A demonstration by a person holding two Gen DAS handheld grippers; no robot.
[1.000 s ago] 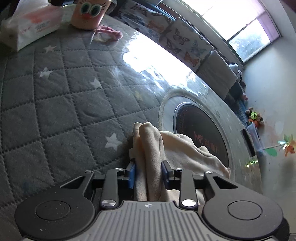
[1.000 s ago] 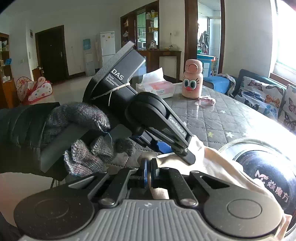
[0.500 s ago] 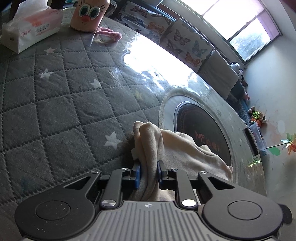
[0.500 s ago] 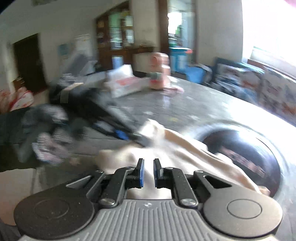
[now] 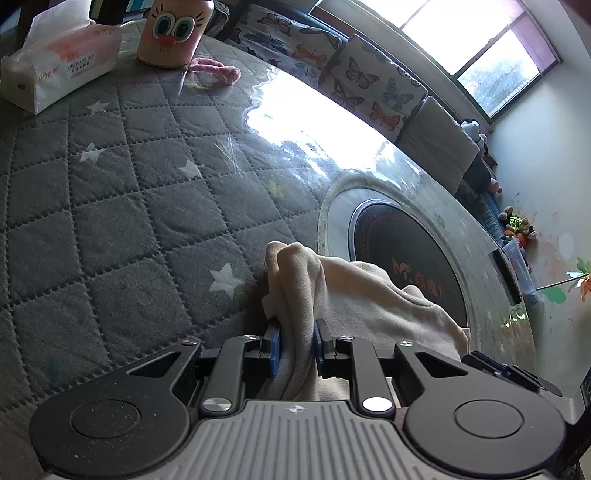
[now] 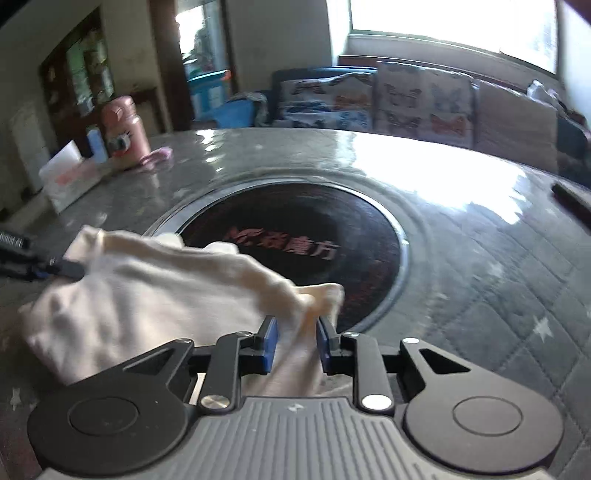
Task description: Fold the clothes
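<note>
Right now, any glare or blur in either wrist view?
Left wrist: sharp, but window glare washes out a patch of the quilted grey star-print table cover. Right wrist: motion-blurred throughout; the cream cloth garment and pink cartoon-face bottle are smeared, with glare at right.

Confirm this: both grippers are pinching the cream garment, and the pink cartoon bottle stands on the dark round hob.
Not quite. The pink cartoon bottle stands on the quilted table cover beside the tissue pack, as the left wrist view shows. Both grippers do pinch the cream garment.

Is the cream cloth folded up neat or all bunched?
Bunched, not neatly folded. The cream cloth lies crumpled in loose ridges, one end between the left gripper fingers, the other between the right gripper fingers.
</note>
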